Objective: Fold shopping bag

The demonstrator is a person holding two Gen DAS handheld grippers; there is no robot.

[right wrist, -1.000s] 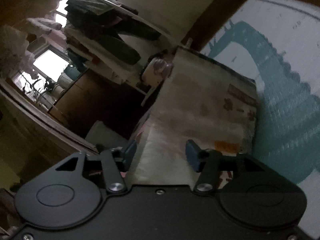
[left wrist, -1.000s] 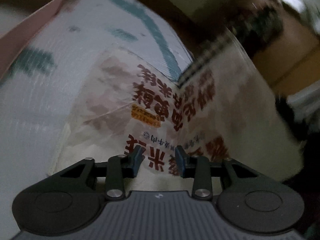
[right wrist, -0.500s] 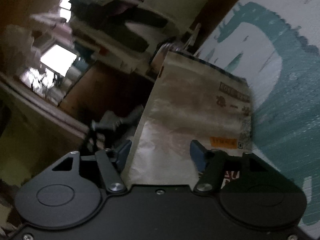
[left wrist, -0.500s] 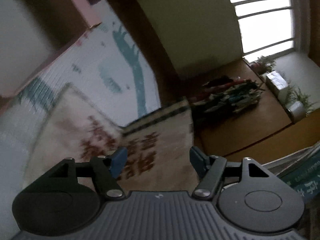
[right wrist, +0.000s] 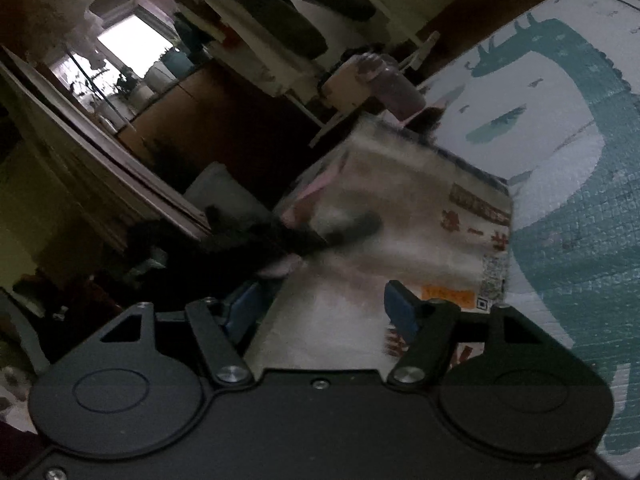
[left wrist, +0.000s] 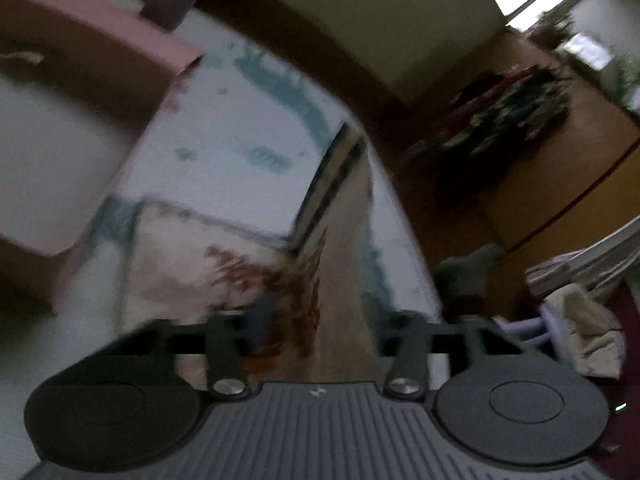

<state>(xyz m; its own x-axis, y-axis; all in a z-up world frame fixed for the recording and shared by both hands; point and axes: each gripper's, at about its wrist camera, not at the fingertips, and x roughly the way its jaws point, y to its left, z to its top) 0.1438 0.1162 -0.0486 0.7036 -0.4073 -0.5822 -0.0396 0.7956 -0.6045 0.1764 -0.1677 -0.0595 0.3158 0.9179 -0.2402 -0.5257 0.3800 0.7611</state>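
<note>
The shopping bag (left wrist: 188, 268) is beige with red characters and lies on a white and teal mat (left wrist: 240, 128). In the blurred left wrist view one part of it rises as a fold (left wrist: 344, 208) ahead. My left gripper (left wrist: 320, 320) is open just above the bag, holding nothing. In the right wrist view the bag (right wrist: 420, 216) lies flat with an orange label near me. My right gripper (right wrist: 322, 308) hovers open over its near edge, one finger off the bag's left side. A dark blurred shape (right wrist: 280, 236) crosses the bag's left edge.
A pink-edged cardboard box (left wrist: 80, 80) stands on the mat at the left. Past the mat's edge are wooden floor (left wrist: 560, 168), a pile of clothes (left wrist: 508, 112) and a purple bottle (right wrist: 394, 86). Furniture and clutter crowd the left of the right wrist view.
My left gripper has widened from a narrow gap over the printed bag to open, and swung round. The right gripper stays open over the bag. A dark shape has come in at the bag's left edge.
</note>
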